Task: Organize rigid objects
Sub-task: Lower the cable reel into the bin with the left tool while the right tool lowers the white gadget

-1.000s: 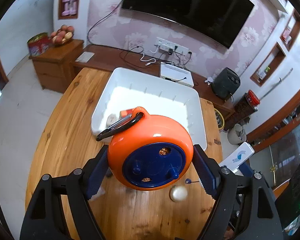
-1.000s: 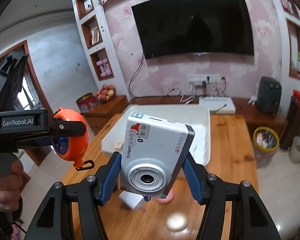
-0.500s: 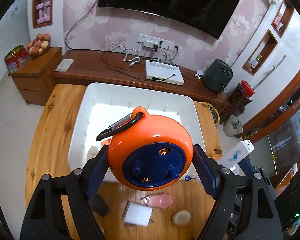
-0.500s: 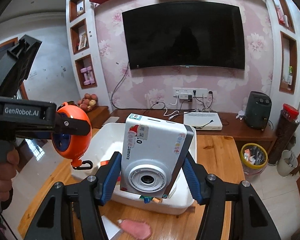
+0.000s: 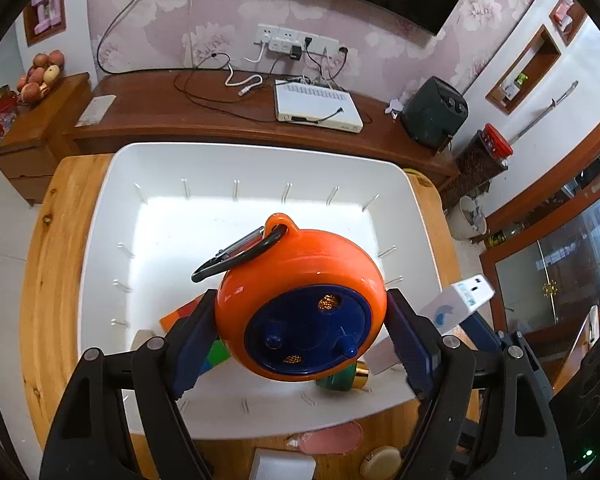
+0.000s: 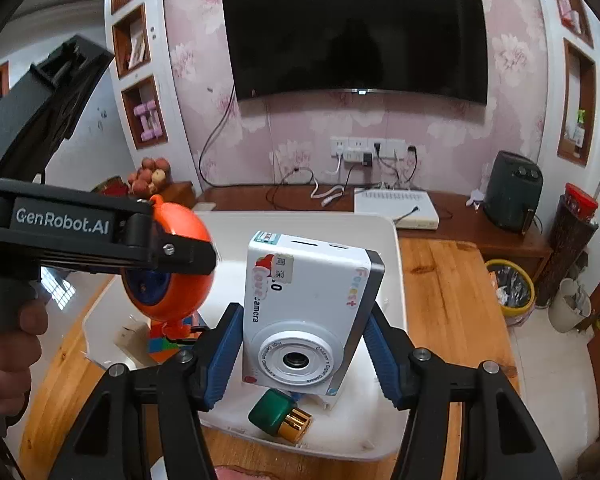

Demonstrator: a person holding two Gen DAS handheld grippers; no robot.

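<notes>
Orange round toy [image 5: 300, 292] with a blue face and a black carabiner clip sits clamped in the left claw [image 5: 300, 332], hanging over the white bin [image 5: 112, 208] on the wooden tabletop [image 5: 52, 240]. Right claw [image 6: 300, 354] grips a white toy camera [image 6: 306, 312], lens toward the wrist, above the bin's near right part. Inside the bin: a colour cube [image 5: 188, 312] and a green bottle with a gold cap [image 6: 280, 416]. Judgement: placing step for both. Lower each item to a bare patch of the bin floor, orange toy toward the middle, camera clear of the green bottle, and release low so neither bounces or lands on what is there. Keep the two claws apart while descending; they are close together.
</notes>
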